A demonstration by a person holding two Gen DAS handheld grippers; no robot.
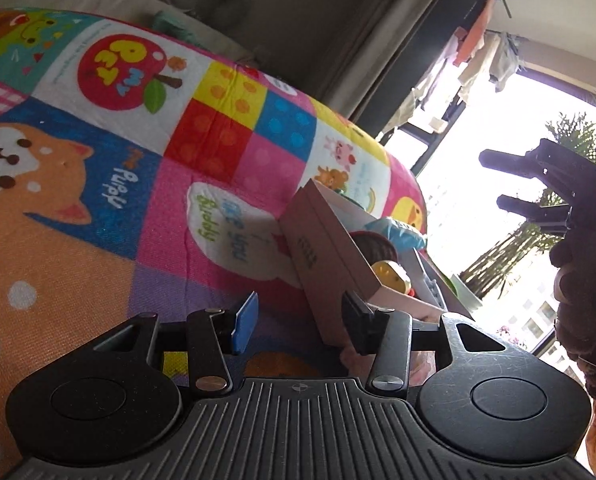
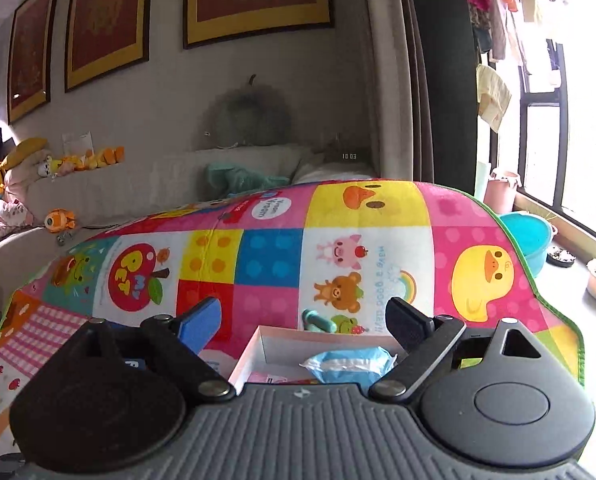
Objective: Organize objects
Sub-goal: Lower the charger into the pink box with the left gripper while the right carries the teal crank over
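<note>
A colourful patchwork cartoon play mat (image 2: 338, 256) filled both views. In the left wrist view, the left tool (image 1: 298, 320) stood partly open, one finger against the tilted pink cardboard lid (image 1: 326, 256); whether it gripped, I cannot tell. At lower centre of the right wrist view, the right tool (image 2: 304, 320) gaped wide above an open white cardboard box (image 2: 257, 348) holding a blue plastic packet (image 2: 350, 364).

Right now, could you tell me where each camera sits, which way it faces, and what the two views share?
Left wrist: on the left gripper, low over the play mat, facing the tilted pink box; the right gripper and a hand show.
Right wrist: on the right gripper, higher, open and empty, facing the sofa wall over the white box.
Shared: mat, blue packet, window.
</note>
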